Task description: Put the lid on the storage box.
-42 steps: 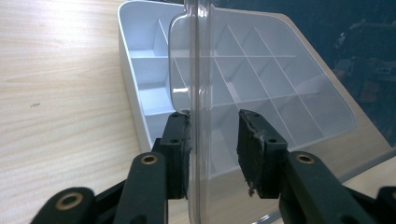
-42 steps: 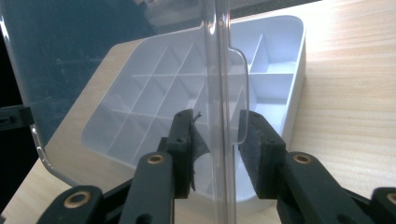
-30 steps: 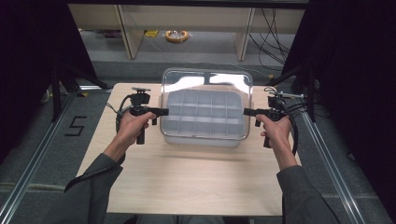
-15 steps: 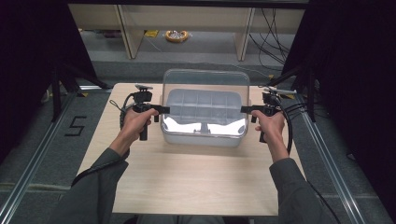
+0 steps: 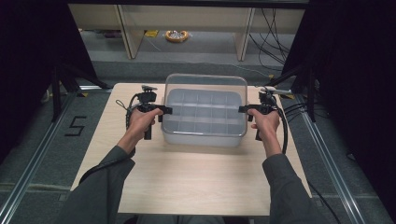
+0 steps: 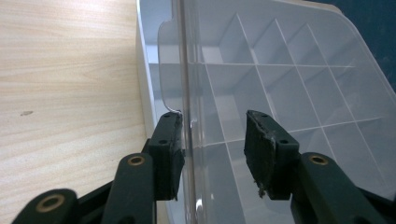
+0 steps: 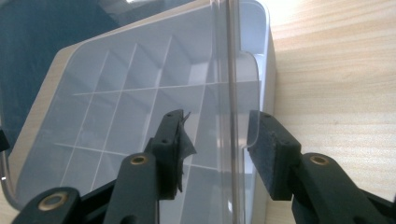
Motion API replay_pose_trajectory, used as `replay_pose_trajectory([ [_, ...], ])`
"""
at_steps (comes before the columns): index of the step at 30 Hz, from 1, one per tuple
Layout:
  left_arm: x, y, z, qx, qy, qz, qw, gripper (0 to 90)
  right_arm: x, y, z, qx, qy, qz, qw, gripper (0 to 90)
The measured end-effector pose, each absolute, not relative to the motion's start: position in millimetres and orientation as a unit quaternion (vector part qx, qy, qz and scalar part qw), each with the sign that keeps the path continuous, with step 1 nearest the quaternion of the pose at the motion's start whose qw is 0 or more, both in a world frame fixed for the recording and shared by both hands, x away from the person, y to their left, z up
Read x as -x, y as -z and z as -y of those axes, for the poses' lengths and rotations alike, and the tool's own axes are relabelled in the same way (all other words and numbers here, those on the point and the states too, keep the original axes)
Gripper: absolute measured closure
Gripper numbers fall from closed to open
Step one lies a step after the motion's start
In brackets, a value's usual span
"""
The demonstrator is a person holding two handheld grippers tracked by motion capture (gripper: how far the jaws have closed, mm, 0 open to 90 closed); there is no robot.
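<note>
A clear plastic organiser box (image 5: 204,122) with a grid of compartments sits on the far half of the wooden table (image 5: 196,177). Its transparent lid (image 5: 205,82) is raised, hinged at the back. My left gripper (image 5: 167,111) is at the box's left side, my right gripper (image 5: 242,109) at its right side. In the left gripper view the lid's edge (image 6: 186,84) runs between the open jaws of the left gripper (image 6: 212,140), close against the left pad (image 6: 170,149). In the right gripper view the lid's edge (image 7: 232,84) stands between the open jaws of the right gripper (image 7: 217,137), touching neither pad.
Bare wood lies in front of the box toward the person. Black curtains flank the table. Shelf legs and cables (image 5: 275,32) stand on the floor beyond the far edge, with a yellow coil (image 5: 176,35) there. A floor mark reads "5" (image 5: 77,125).
The lid has swung up from lying low over the box to standing raised at the back. Both hands stayed at the box's sides, shifting slightly inward.
</note>
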State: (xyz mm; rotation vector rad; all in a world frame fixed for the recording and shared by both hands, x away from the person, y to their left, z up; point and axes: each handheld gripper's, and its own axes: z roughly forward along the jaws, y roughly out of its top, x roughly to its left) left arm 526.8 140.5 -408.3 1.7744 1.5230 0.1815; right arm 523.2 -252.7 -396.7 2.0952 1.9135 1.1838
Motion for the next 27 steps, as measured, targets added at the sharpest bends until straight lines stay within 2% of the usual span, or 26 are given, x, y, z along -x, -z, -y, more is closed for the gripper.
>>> replay_pose_trajectory([
  [1,-526.8,408.3,-140.5,-0.697,-0.071,-0.599,0.388,55.5,-523.2,396.7,252.7,-0.681,-0.385,-0.622,0.034,57.1],
  [2,-527.9,411.0,-138.9,-0.698,-0.072,-0.601,0.384,55.2,-525.5,399.2,251.8,-0.689,-0.399,-0.604,0.009,56.8],
  [6,-530.2,414.7,-138.0,-0.696,-0.077,-0.606,0.377,53.1,-530.2,405.3,250.6,-0.695,-0.38,-0.609,0.024,56.1],
  [11,-532.8,420.1,-139.1,-0.689,-0.07,-0.614,0.377,52.7,-533.1,411.0,248.5,-0.705,-0.38,-0.598,0.012,55.5],
  [13,-533.8,421.6,-139.1,-0.691,-0.063,-0.614,0.376,52.0,-535.4,417.4,250.6,-0.696,-0.381,-0.608,0.03,55.4],
  [14,-534.1,422.4,-139.0,-0.69,-0.063,-0.615,0.377,52.0,-535.4,417.4,250.6,-0.696,-0.381,-0.608,0.03,55.4],
  [15,-534.8,423.8,-138.9,-0.689,-0.062,-0.617,0.376,51.7,-535.8,416.2,248.7,-0.712,-0.376,-0.592,0.012,55.4],
  [27,-535.7,428.2,-136.3,-0.686,-0.064,-0.613,0.385,51.1,-536.5,419.7,249.0,-0.71,-0.383,-0.59,0.014,53.2],
])
